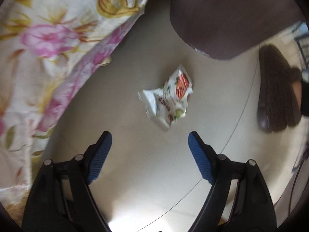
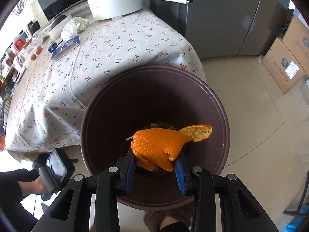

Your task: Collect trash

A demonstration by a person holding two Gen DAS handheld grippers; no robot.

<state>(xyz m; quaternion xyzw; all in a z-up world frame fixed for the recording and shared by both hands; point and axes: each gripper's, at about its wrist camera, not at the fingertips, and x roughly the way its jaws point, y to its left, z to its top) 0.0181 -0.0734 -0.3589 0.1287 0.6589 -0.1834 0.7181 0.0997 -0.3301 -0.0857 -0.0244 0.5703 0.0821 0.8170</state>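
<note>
I am looking straight down at the floor [image 1: 158, 164] through the left wrist camera. My left hand-held gripper [image 1: 150, 137] is hanging with its blue pads spread wide apart and nothing between them. A crumpled white snack wrapper [image 1: 167, 96] is lying flat on the floor just ahead of the fingertips, centred on the gap between them, not touching either pad. Its long axis is running slantwise to the line between the two pads, upper right to lower left in this view. A flowered cloth [image 1: 48, 48] is hanging to the left, and the dark bin [image 1: 231, 19] is standing beyond the wrapper.

My right hand-held gripper [image 2: 156, 161] is clamped on a piece of orange peel [image 2: 158, 147], holding it over the open mouth of the same bin [image 2: 96, 116], beside the counter [image 2: 115, 48] with its cherry-print cloth. So the left hand is the nearer one to the wrapper; I judge its next move needs only a short straight drop.
</note>
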